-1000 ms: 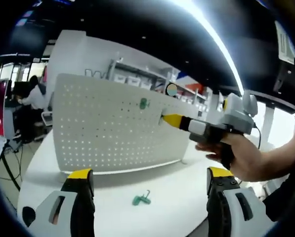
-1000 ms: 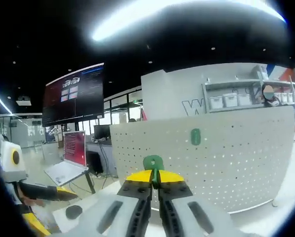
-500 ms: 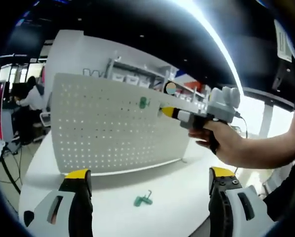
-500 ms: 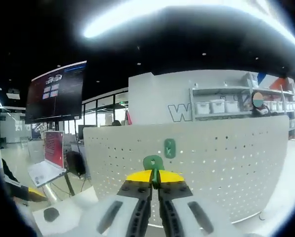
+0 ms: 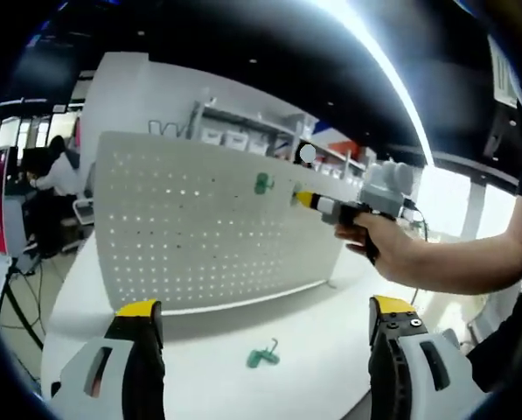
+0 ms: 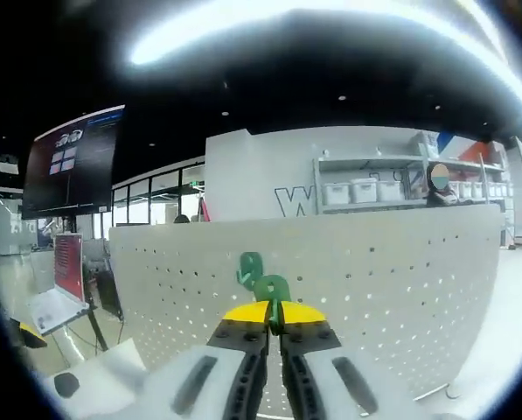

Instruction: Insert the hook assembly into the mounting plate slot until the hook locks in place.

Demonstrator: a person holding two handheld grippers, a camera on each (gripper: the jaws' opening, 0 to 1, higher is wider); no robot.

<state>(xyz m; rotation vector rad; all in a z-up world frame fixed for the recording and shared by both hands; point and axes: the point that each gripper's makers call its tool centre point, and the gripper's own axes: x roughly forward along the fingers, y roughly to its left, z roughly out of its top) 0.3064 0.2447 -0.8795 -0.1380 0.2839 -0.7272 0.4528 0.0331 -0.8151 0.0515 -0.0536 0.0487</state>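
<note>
A large letter "W" stands on the white wall (image 6: 330, 175) behind the shelves. The writing on the dark screen (image 6: 68, 166) is too small to read.

White table (image 5: 330, 337): upright perforated white panel (image 5: 199, 227) stands on it; small green hook (image 5: 263, 355) lies in front of the panel.

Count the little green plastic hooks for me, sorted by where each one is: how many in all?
Green plastic hook already hanging on the white perforated board: 1
Green plastic hook held in the right gripper: 1
Green plastic hook lying on the white table: 1
Total: 3
</note>
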